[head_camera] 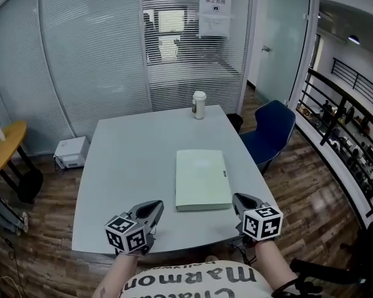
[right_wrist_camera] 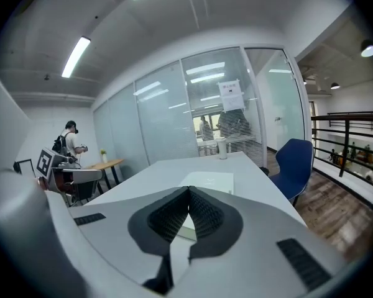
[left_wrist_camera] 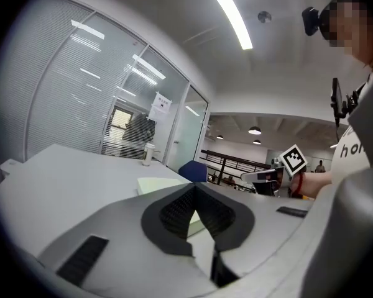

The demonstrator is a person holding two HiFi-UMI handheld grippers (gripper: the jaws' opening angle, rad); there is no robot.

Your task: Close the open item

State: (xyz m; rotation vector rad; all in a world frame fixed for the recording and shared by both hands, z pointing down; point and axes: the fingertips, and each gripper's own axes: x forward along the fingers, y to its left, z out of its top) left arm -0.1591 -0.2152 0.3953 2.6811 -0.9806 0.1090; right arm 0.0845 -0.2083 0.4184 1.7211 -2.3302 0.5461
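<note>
1. Task item: the pale green book [head_camera: 202, 179] lies flat on the grey desk [head_camera: 130, 160], right of centre, with its short near edge towards the person. Its cover appears to be down and level. No page or flap stands up in any view, so the item reads as closed already.

2. Left tongs [head_camera: 156, 206]: these sit low over the near edge of the desk, left of the book and apart from it. The left gripper view shows the two ribbed pads clenched tip to tip [left_wrist_camera: 194, 188] with nothing between them. The book's near corner [left_wrist_camera: 155, 185] shows just beyond the tips.

3. Right tongs [head_camera: 236, 198]: these sit just beside the book's near right corner, not on it. The right gripper view shows the pads likewise pressed together [right_wrist_camera: 189, 190] and empty, aimed along the book [right_wrist_camera: 210, 180].

4. Placement logic: the two tongs flank the book's near end, pointing inward. From there either one could press or square the cover without reaching across.

5. Surroundings: a lidded cup [head_camera: 199, 104] stands upright at the far edge, well apart from the book. A blue chair [head_camera: 270, 132] stands at the desk's right side.

6. Status judgement: no closing work seems to be left. At most, a check that the cover lies flush.
</note>
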